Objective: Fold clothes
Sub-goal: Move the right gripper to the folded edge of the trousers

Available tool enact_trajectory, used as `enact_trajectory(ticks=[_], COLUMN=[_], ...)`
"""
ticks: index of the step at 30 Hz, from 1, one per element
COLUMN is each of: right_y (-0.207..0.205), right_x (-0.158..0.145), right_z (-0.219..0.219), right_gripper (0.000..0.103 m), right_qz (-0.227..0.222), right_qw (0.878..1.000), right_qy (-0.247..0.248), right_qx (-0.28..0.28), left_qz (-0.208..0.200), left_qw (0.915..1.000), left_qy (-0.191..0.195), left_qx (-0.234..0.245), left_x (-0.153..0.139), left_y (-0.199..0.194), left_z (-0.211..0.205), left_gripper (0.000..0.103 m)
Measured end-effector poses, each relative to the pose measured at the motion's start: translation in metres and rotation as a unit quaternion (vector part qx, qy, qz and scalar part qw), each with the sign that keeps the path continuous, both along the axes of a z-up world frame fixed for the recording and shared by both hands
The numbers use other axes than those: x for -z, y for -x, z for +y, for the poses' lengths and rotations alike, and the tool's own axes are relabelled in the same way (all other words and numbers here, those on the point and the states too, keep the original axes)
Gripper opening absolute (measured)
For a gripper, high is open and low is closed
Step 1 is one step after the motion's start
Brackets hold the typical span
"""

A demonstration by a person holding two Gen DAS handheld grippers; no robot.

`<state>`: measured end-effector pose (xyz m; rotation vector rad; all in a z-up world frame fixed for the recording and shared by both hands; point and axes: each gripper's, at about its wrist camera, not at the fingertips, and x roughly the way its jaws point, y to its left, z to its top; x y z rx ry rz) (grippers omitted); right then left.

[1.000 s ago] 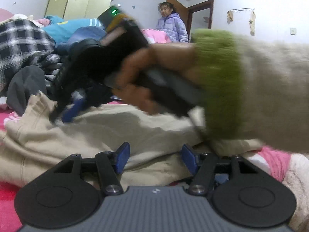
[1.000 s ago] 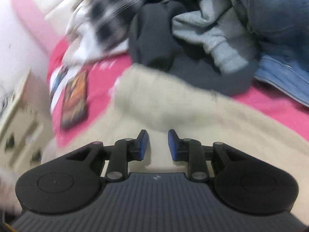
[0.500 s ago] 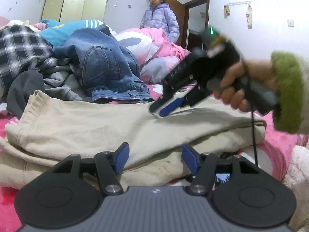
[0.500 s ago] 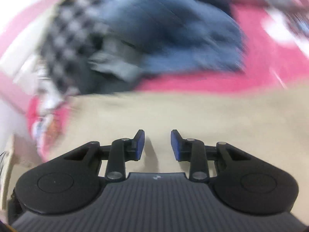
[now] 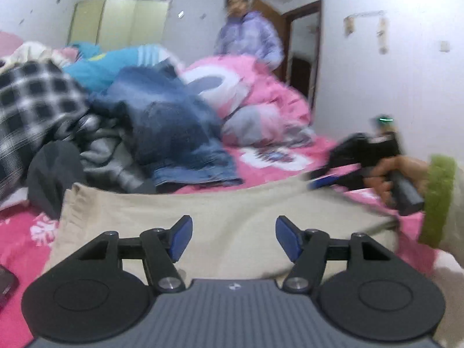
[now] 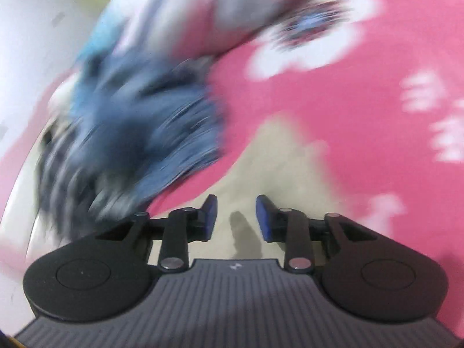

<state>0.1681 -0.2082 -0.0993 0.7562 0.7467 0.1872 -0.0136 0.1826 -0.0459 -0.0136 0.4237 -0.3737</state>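
Clothes pile (image 5: 121, 133) crowding the far left, pink bedspread (image 5: 278, 171) bare beyond beige trousers (image 5: 232, 211)

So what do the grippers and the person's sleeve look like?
Both grippers, left and right, are black with blue pads on the jaws, round black discs either side and a ribbed grey body. The left view shows a green light on top of the right one. The sleeve is fuzzy cream with a green cuff.

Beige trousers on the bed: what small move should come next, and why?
Probably shut the right gripper on the near end of the beige trousers. It is open with cloth between its pads; the left gripper hangs open over the middle, holding nothing.
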Motion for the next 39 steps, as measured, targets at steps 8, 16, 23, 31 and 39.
enact_trajectory(ticks=[8, 16, 23, 31, 39], right_y=[0.092, 0.172, 0.213, 0.250, 0.254], right_x=[-0.021, 0.030, 0.012, 0.028, 0.016], right_z=[0.001, 0.002, -0.025, -0.014, 0.021], right_gripper=[0.026, 0.029, 0.033, 0.033, 0.034], right_qz=[-0.124, -0.126, -0.129, -0.108, -0.101], right_qw=[0.992, 0.992, 0.990, 0.992, 0.995], right_qy=[0.010, 0.015, -0.004, -0.039, -0.007], right_qx=[-0.023, -0.009, 0.049, 0.053, 0.013], left_qz=[0.087, 0.112, 0.066, 0.080, 0.093], left_qw=[0.9862, 0.9694, 0.9769, 0.9821, 0.9800], left_qy=[0.074, 0.119, 0.122, 0.112, 0.131], left_qx=[-0.119, -0.183, -0.162, -0.128, -0.117], left_x=[0.009, 0.002, -0.018, -0.009, 0.010], left_y=[-0.027, -0.022, 0.012, 0.031, 0.042], left_z=[0.055, 0.083, 0.062, 0.044, 0.046], left_gripper=[0.062, 0.061, 0.063, 0.063, 0.063])
